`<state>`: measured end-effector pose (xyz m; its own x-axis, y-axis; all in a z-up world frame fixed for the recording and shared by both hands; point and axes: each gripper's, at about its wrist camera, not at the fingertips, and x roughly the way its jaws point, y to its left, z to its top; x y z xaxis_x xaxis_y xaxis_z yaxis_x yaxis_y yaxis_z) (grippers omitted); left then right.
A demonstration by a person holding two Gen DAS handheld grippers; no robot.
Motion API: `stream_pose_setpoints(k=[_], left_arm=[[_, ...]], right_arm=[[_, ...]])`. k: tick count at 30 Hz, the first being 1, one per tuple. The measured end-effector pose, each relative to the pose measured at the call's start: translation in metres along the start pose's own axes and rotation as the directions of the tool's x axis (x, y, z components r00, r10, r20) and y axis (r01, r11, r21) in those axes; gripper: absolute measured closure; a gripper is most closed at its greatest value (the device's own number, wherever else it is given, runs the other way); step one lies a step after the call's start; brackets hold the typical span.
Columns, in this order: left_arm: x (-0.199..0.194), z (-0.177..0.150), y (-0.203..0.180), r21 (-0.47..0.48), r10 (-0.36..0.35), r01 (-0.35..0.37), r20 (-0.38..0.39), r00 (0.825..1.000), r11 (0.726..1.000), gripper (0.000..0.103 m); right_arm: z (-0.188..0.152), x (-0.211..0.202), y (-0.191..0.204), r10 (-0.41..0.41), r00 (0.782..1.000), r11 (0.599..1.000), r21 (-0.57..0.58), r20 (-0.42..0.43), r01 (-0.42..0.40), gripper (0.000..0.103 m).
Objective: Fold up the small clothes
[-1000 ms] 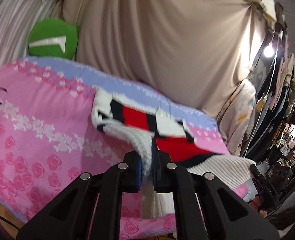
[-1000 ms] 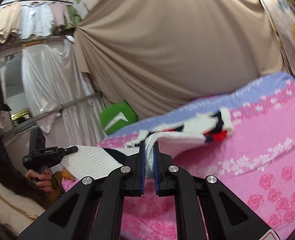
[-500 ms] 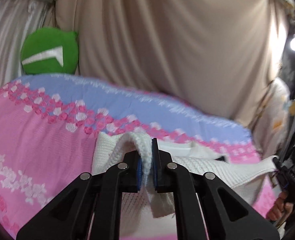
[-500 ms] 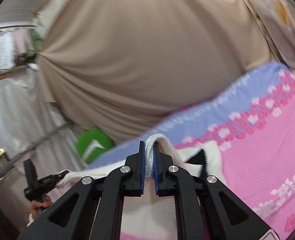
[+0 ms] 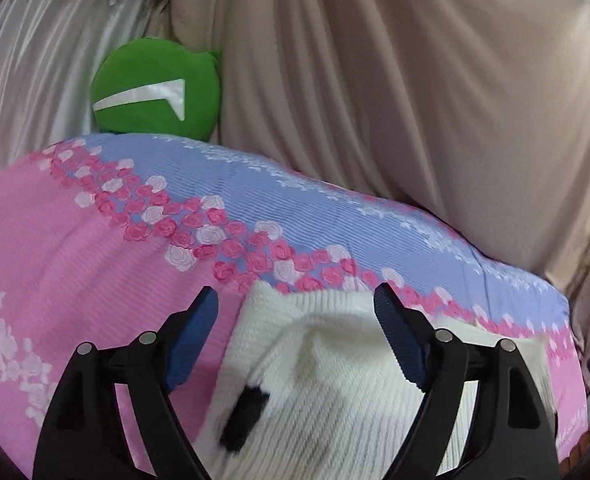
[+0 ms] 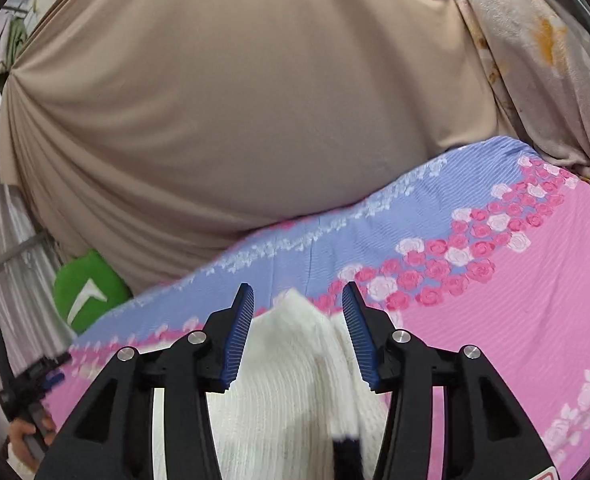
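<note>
Your left tool has just opened wide over the sweater. Your right tool has just opened too, pads off the knit. Only its view shows your hand.

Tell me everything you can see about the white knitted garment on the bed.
The white knitted garment is a ribbed, soft-looking knit, cream white with a small black patch. It lies folded over on the pink and blue floral bedcover, its far edge near the rose border. Both tools have just been opening: the left tool and the right tool straddle raised folds, pads not pressing.
</note>
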<state>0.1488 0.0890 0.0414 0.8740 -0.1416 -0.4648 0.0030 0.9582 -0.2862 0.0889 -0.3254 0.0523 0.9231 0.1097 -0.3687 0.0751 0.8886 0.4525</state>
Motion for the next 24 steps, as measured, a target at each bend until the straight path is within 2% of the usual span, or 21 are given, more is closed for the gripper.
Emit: stream_pose_setpoints(k=[3, 7, 10, 12, 13, 14, 15, 16, 17, 20, 21, 22, 24], left_arm=[[-0.007, -0.020, -0.001, 0.070, -0.015, 0.023, -0.111, 0.994, 0.997, 0.025], [0.002, -0.063, 0.009, 0.103, 0.030, -0.003, -0.264, 0.964, 0.995, 0.025], [0.005, -0.080, 0.018, 0.066, 0.048, -0.030, -0.302, 0.952, 0.997, 0.025], [0.002, -0.082, 0.022, 0.030, 0.029, -0.020, -0.315, 0.949, 0.999, 0.035], [0.000, -0.082, 0.022, 0.029, 0.026, -0.017, -0.317, 0.948, 0.999, 0.042], [-0.001, -0.081, 0.022, 0.036, 0.049, -0.040, -0.308, 0.950, 0.999, 0.061], [-0.003, -0.079, 0.022, 0.036, 0.038, -0.028, -0.311, 0.950, 0.999, 0.071], [-0.006, -0.078, 0.023, 0.027, 0.025, -0.018, -0.307, 0.951, 0.999, 0.073], [-0.011, -0.076, 0.024, 0.026, 0.017, -0.009, -0.303, 0.953, 1.000, 0.076], [-0.034, -0.070, 0.024, 0.026, -0.019, 0.027, -0.283, 0.959, 0.999, 0.079], [-0.043, -0.068, 0.025, 0.022, -0.036, 0.044, -0.283, 0.958, 0.999, 0.079], [-0.049, -0.067, 0.027, 0.018, -0.049, 0.056, -0.287, 0.957, 0.998, 0.079], [-0.054, -0.073, 0.033, 0.021, -0.038, 0.048, -0.311, 0.949, 0.999, 0.079]], right_arm=[[-0.026, -0.015, -0.009, -0.007, 0.997, 1.000, -0.011, -0.083, 0.007, 0.056], [-0.065, -0.025, -0.027, -0.016, 0.972, 1.000, 0.019, -0.233, 0.021, 0.056], [-0.088, -0.024, -0.032, 0.032, 0.950, 0.998, 0.058, -0.311, -0.014, 0.056], [-0.096, -0.020, -0.022, 0.025, 0.941, 1.000, 0.024, -0.337, -0.018, 0.056], [-0.097, -0.018, -0.017, 0.019, 0.939, 1.000, 0.007, -0.345, -0.017, 0.056], [-0.097, -0.015, -0.013, 0.007, 0.939, 1.000, -0.005, -0.344, -0.009, 0.062], [-0.094, -0.014, -0.010, -0.004, 0.942, 1.000, -0.009, -0.337, 0.001, 0.067], [-0.092, -0.015, -0.008, -0.010, 0.945, 1.000, -0.007, -0.326, 0.008, 0.091], [-0.088, -0.017, -0.008, -0.002, 0.949, 1.000, 0.011, -0.314, 0.005, 0.094], [-0.068, -0.050, -0.010, 0.114, 0.968, 0.990, 0.104, -0.222, -0.092, 0.096], [-0.064, -0.062, -0.009, 0.127, 0.971, 0.989, 0.104, -0.200, -0.108, 0.096], [-0.061, -0.074, -0.008, 0.133, 0.974, 0.989, 0.095, -0.186, -0.117, 0.096], [-0.062, -0.085, -0.008, 0.092, 0.975, 0.995, 0.052, -0.203, -0.083, 0.096]])
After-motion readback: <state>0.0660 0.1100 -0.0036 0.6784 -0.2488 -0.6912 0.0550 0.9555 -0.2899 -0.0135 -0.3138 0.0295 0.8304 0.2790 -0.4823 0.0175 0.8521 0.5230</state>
